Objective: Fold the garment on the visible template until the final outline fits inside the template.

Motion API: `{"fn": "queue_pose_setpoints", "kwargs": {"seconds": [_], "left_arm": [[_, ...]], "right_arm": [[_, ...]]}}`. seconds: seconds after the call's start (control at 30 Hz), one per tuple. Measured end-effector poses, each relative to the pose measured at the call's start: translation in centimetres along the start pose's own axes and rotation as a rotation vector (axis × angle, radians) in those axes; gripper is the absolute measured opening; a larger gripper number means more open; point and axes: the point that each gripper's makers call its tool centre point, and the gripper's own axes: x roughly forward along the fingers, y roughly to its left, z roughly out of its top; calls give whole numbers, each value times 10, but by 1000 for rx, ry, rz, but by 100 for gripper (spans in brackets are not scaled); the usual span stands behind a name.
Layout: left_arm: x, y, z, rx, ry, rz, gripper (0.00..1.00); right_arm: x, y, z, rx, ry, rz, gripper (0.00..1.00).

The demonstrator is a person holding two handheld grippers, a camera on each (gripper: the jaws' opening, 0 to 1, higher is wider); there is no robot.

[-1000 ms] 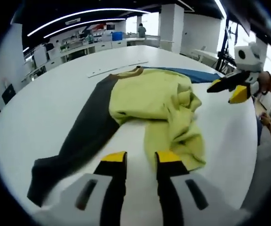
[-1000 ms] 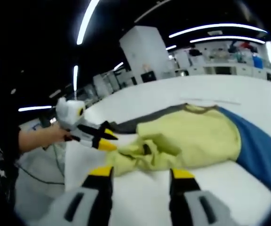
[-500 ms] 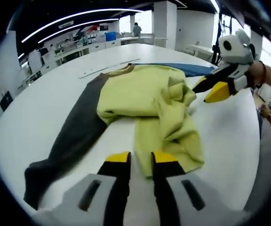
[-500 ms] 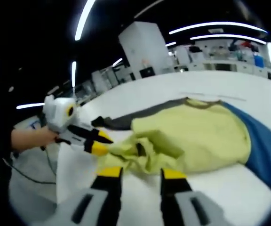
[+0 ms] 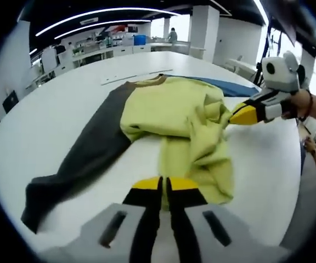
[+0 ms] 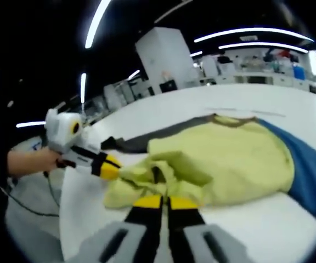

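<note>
Both grippers have closed since half a second ago: the yellow-tipped jaws that stood apart in each view are now drawn together. In the left gripper view the left gripper (image 5: 163,185) has its tips pinched at the near hem of the yellow sweatshirt (image 5: 180,118), where a lower fold of yellow cloth hangs toward the camera; the jaws appear clamped on that edge. In the right gripper view the right gripper (image 6: 165,203) has its tips together on the bunched yellow fabric at the near side of the garment (image 6: 224,161), right at a dark crease in the folds.

The sweatshirt lies on a white round table (image 5: 48,115), its yellow body partly folded over itself. A dark grey sleeve (image 5: 86,150) stretches away from the body toward the table's near left edge in the left gripper view. A blue part of the garment (image 5: 229,85) shows beyond the yellow body there; in the right gripper view that blue part (image 6: 311,175) lies at the right. A brown collar (image 5: 150,82) marks the far end of the body.

Seen from the left gripper view, the right gripper (image 5: 244,114) comes in from the right, held by a hand (image 5: 303,104), its tip touching the crumpled yellow side. From the right gripper view, the left gripper (image 6: 109,167) comes in from the left, touching the yellow cloth.

A thin pale strip (image 5: 136,76) lies on the table beyond the collar.
</note>
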Motion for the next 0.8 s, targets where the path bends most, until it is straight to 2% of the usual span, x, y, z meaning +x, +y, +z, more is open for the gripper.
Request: {"fn": "queue_pose_setpoints", "kwargs": {"seconds": [0.2,0.37,0.47,0.8], "left_arm": [[-7,-1,0,23,0,14,0],[-21,-7,5,1,-16,18,0],[-28,-10,6,-10,-17,21,0],[-51,-18,2,-21,-27,29,0]], "right_arm": [[-11,3,0,-23,12,6,0],[-27,5,1,-50,20,17,0],[-40,3,3,-37,19,14,0],[-76,2,11,-48,-24,2,0]]}}
